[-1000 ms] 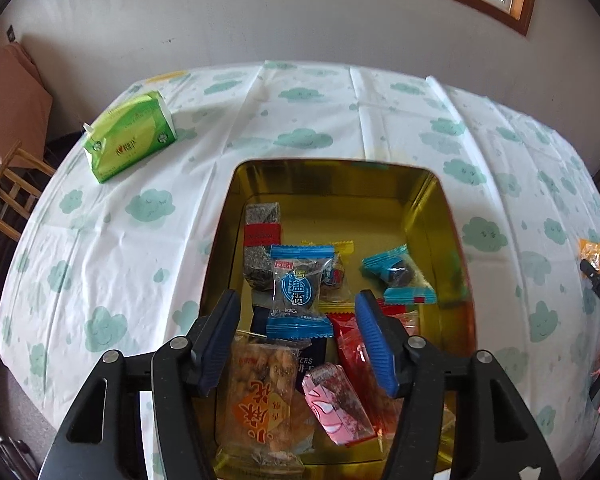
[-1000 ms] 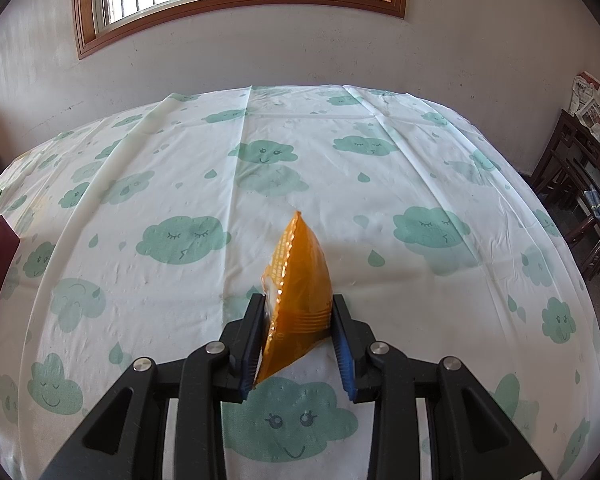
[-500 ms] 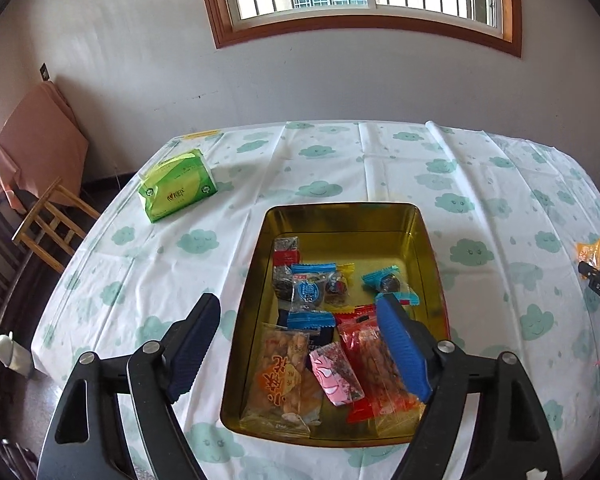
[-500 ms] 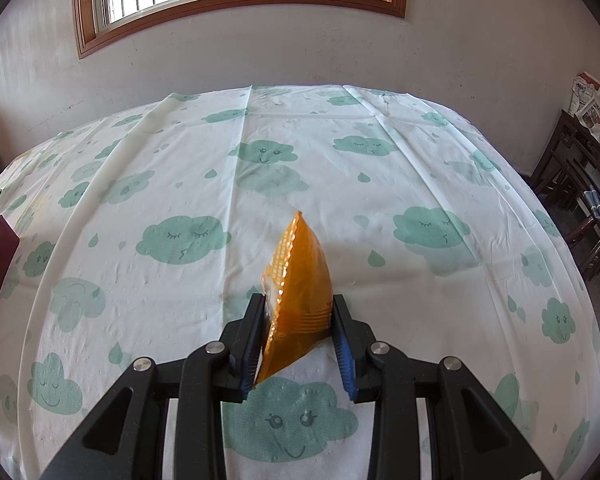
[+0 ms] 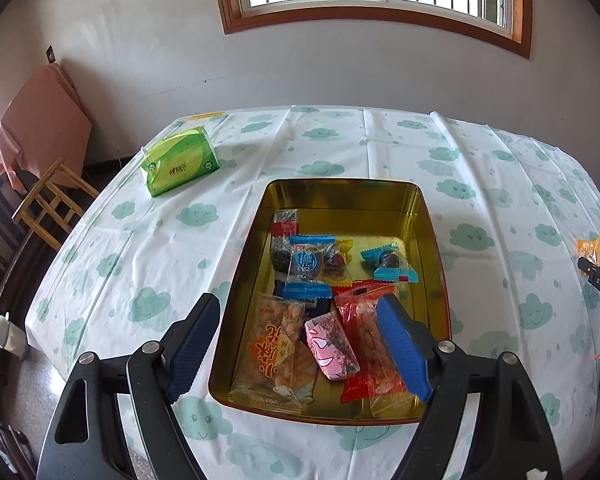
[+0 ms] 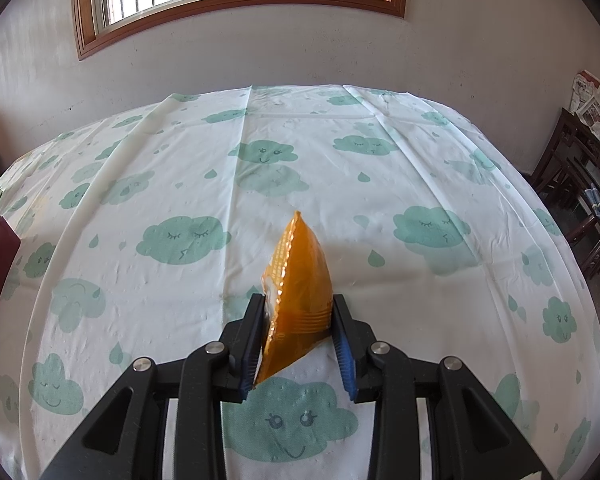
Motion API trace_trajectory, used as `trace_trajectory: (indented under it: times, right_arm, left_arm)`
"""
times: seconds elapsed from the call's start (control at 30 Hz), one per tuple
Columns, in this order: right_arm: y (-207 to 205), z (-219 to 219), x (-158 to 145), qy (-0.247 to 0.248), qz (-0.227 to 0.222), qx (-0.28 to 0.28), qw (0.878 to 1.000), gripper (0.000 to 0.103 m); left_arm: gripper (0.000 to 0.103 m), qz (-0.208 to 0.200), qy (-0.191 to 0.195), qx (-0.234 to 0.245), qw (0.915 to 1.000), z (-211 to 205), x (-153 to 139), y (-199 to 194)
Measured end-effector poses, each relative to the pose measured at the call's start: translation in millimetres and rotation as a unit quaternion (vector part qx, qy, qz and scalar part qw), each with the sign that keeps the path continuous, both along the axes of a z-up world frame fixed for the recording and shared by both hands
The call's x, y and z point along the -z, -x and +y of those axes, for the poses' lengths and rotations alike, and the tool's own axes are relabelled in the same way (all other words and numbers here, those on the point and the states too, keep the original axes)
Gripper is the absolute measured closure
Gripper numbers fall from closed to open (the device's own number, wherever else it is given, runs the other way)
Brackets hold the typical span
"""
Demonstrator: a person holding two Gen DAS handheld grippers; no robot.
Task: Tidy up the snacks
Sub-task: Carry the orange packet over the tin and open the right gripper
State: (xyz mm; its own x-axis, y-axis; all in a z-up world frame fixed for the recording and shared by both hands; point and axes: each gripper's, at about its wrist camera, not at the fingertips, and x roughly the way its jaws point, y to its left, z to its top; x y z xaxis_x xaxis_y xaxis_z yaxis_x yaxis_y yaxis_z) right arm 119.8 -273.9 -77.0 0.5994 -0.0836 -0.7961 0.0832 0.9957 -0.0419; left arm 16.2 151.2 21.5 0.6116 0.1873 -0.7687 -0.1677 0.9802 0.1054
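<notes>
Left gripper (image 5: 300, 344) spread wide, holding nothing, above near end of gold tin (image 5: 434, 236) mid-table. Tin holds mixed snack packets: peanut-brittle pack (image 5: 278, 350) at near left corner, pink packet (image 5: 332, 346) beside it. Right gripper (image 6: 298, 340) clamped on orange packet (image 6: 300, 276), above cloud-print tablecloth (image 6: 180, 152). Green tissue pack (image 5: 179, 161) near far left table corner.

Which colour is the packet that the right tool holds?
Orange packet; the right wrist view shows it best.
</notes>
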Motion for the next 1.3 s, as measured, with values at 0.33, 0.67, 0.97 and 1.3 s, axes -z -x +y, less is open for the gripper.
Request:
trace_trajectory:
  times: [0.33,0.67,0.97,1.3]
  right_arm:
    - [0,2,0,0.008,0.000,0.009,1.000,0.069]
    - [0,5,-3,0.018,0.004,0.013,1.000,0.072]
    - [8,18,-15,0.021,-0.001,0.009,1.000,0.074]
    - [22,69,-40,-0.007,-0.011,-0.045,0.999,0.074]
  left_arm:
    - [0.024,0.010,0.003,-0.004,0.9999,3,10,0]
    - [0.018,0.007,0.004,-0.008,0.9999,7,12,3]
    - [0.013,0.012,0.012,-0.013,0.9998,14,15,5]
    - [0.007,0.014,0.015,-0.038,0.9991,33,16,10]
